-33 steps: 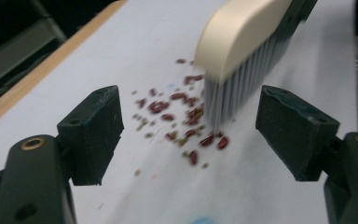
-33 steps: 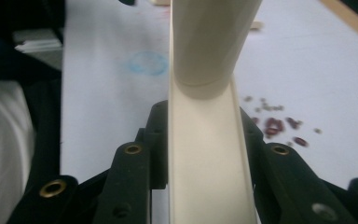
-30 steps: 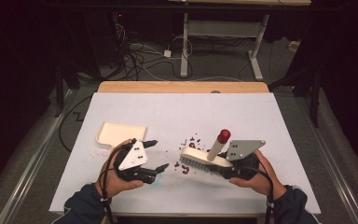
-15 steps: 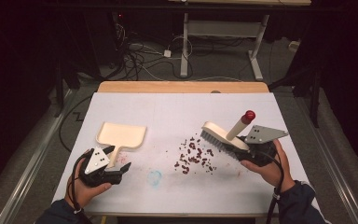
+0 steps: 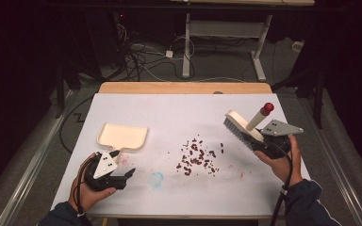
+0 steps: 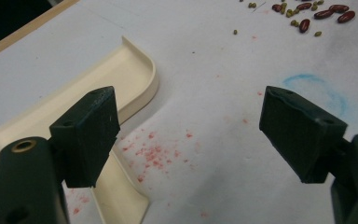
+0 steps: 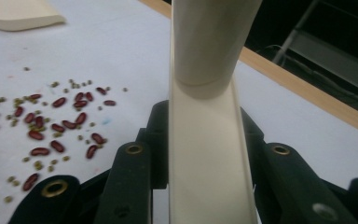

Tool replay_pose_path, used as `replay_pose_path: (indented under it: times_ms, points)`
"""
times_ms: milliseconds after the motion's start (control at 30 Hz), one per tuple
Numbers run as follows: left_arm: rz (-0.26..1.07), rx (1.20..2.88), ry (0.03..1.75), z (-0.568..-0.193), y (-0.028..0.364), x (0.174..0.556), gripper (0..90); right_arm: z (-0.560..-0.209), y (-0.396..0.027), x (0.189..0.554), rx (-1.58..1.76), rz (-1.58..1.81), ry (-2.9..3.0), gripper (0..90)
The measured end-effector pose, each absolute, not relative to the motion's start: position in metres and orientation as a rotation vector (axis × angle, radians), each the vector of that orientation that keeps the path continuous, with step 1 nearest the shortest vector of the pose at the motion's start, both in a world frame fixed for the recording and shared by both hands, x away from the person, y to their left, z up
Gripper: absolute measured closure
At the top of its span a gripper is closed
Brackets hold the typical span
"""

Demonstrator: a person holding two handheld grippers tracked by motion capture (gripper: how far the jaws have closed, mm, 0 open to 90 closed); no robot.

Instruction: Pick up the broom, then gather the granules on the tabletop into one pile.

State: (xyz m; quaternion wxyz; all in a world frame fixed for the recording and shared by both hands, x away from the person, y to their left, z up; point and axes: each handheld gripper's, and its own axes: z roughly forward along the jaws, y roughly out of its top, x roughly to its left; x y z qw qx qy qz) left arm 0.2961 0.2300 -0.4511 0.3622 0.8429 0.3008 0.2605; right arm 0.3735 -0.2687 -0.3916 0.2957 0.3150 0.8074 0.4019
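Jaws of the left gripper point(image 5: 122, 176) stand spread wide over the bare white table point(image 5: 179, 117), nothing between them, at the near left edge. Just beyond it lies the cream dustpan point(image 5: 122, 136), its handle pointing toward that gripper. The right gripper point(image 5: 264, 141) pinches the brush point(image 5: 242, 125) by its cream back, bristles tilted down and left, lifted clear of the tabletop. Between the two hands, a scatter of red beans point(image 5: 195, 157) and small green ones rests mid-table.

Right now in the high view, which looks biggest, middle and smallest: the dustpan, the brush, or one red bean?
1. Dustpan, biggest.
2. Brush, close behind it.
3. One red bean, by far the smallest.
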Motion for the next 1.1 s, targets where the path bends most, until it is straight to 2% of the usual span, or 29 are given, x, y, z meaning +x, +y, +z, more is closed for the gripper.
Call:
replay_pose_path:
  times_ms: [300,567,833,1100]
  points:
    - [0.669,2.188,0.776,-0.453,0.228,0.298,19.5,-0.413,-0.255,0.395,0.848,0.972,2.116,67.2]
    - [0.657,2.215,0.764,-0.455,0.223,0.3,19.5,-0.44,-0.226,0.406,0.797,0.914,2.174,67.3]
    - [0.654,2.226,0.753,-0.455,0.223,0.298,19.5,-0.447,-0.182,0.384,0.67,0.939,2.258,67.2]
    - [0.653,2.226,0.751,-0.454,0.222,0.297,19.5,-0.444,-0.164,0.363,0.592,0.979,2.316,67.3]
